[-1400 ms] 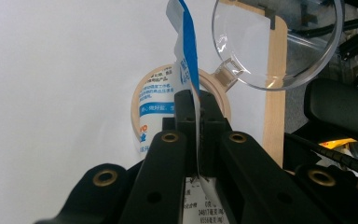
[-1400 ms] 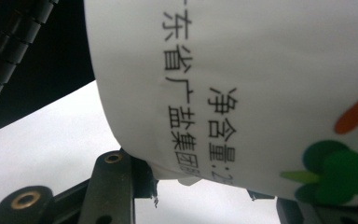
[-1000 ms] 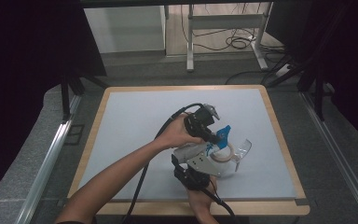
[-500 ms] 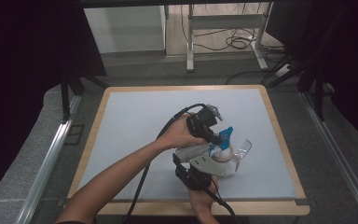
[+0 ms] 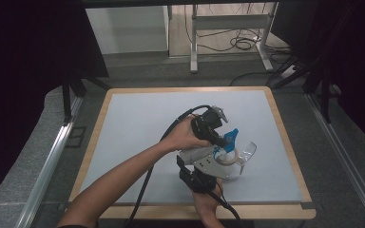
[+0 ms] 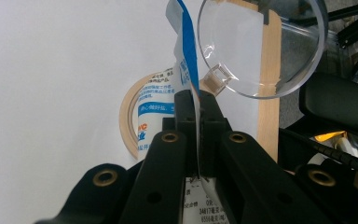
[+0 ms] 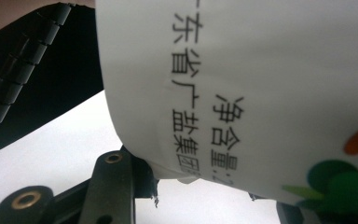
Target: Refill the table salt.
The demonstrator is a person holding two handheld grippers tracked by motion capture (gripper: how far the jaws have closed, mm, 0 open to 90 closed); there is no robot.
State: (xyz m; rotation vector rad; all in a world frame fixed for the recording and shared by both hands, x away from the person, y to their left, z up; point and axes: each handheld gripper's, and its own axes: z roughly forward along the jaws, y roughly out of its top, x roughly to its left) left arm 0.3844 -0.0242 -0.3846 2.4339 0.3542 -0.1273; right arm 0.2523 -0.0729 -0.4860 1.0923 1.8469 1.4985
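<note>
The white packet [image 7: 261,84] carries black Chinese print, 净含量 among the characters I can read, beside green and orange shapes. Blue lettering on another face is too small to read. The left tongs [image 6: 198,100] are clamped shut on the packet's blue-and-white top edge. The right tongs [image 7: 200,179] grip the packet's body, jaws partly apart. The packet stands over a tape ring [image 6: 130,116] on the bench [image 5: 138,123], just beside a clear plastic scoop [image 6: 261,46].
</note>
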